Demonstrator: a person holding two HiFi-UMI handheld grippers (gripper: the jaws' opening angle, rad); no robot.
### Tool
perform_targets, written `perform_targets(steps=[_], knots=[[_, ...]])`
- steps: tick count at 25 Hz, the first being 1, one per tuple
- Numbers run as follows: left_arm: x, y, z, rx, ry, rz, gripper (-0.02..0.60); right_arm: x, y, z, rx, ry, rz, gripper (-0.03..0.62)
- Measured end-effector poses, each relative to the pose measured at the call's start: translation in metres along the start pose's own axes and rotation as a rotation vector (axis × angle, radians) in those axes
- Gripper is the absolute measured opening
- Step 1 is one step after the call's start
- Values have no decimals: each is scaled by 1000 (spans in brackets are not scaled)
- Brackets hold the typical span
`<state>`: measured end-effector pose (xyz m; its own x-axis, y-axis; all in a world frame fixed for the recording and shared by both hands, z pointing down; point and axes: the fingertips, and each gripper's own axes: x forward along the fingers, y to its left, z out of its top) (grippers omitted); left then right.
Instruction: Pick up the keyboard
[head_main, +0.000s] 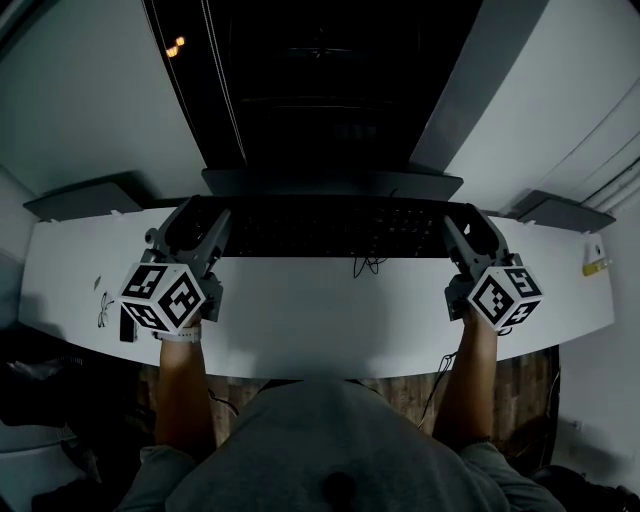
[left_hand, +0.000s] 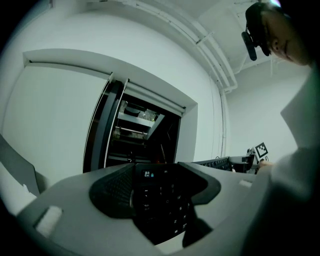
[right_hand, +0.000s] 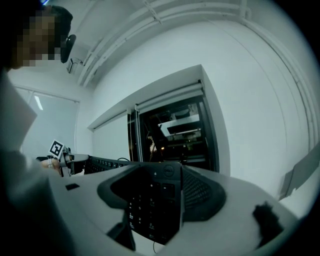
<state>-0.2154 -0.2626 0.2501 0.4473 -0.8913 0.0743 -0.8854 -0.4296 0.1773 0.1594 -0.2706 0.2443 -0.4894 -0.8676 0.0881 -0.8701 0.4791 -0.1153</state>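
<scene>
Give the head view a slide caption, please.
Left gripper and right gripper hold a black keyboard by its ends over the desk.

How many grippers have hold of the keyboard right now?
2. The left gripper clamps the left end of the keyboard; the right gripper clamps its right end. Each gripper view shows a keyboard end between the jaws.

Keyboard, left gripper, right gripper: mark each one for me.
keyboard (head_main: 335, 228), head view, middle of the key field.
left gripper (head_main: 200, 222), head view, between its fingertips at the keyboard's left end.
right gripper (head_main: 462, 232), head view, between its fingertips at the keyboard's right end.
</scene>
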Motion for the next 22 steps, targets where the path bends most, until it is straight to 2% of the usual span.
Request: perform_targets(steps=[5,13,18,22], knots=[[-13,-1,19,17,-43,-8,256,-8,14,19,-26,-46,0,255],[-10,-18,56,38,-105,-10,256,-17,8,60,-53,-117,6,256],[-25,-10,55,30,-125,-15,256,-21,26,63,-73,-153,2,256],[-10,-17,70,46,-128,-10,258,-15,11,74,-61,-155,9,255]])
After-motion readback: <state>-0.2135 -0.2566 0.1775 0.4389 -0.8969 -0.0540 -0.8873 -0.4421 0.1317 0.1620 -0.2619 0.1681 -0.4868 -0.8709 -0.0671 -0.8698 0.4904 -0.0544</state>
